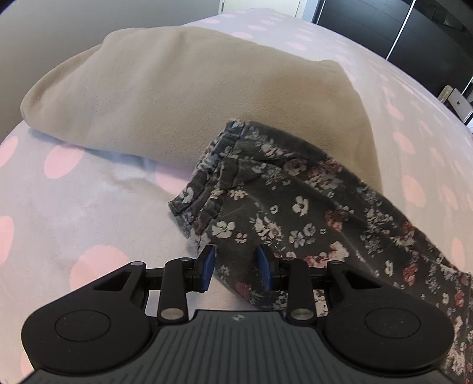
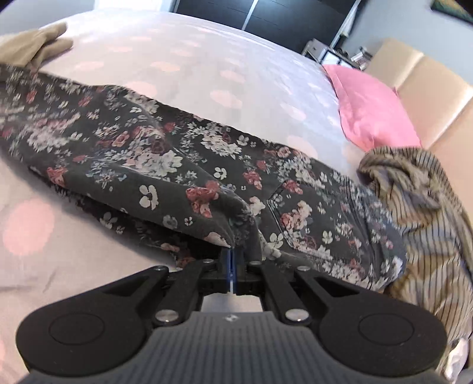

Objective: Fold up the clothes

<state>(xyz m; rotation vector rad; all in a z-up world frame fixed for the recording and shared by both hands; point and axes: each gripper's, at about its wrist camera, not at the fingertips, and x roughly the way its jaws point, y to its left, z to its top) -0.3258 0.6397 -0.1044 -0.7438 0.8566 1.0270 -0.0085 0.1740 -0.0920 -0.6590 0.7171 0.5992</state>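
Floral trousers (image 1: 295,206): dark grey garment printed with white and red flowers, lying stretched across the bed (image 1: 88,206); the hem end of a leg rests against the beige garment, while the waist end with a stitched pocket (image 2: 307,218) lies just beside the striped shirt.
Bed: covered with a pale sheet carrying large pink dots; it bears all the clothes.
Left hand-held gripper (image 1: 236,265): jaws apart, blue pads on either side of the trouser leg edge, with fabric lying between them but not pinched; the left pad (image 1: 208,265) sits at the cloth's border, and the right pad sits over the floral print.
Right hand-held gripper (image 2: 232,265): jaws closed together, the blue pads meeting on a raised ridge of the floral trousers near the crotch seam; the cloth peaks up into the fingers.
Beige garment (image 1: 183,88): folded into a broad flat shape, lying on the bed beyond the trouser hem; its near edge is partly overlapped by the floral cloth.
Striped shirt (image 2: 422,212): tan with thin dark stripes, crumpled in a heap at the right side of the bed, touching the waist end of the trousers.
Pink pillow (image 2: 372,109): at the bed's far right, against a padded beige headboard (image 2: 428,88).
Background: dark wardrobe doors (image 2: 266,14) beyond the bed.
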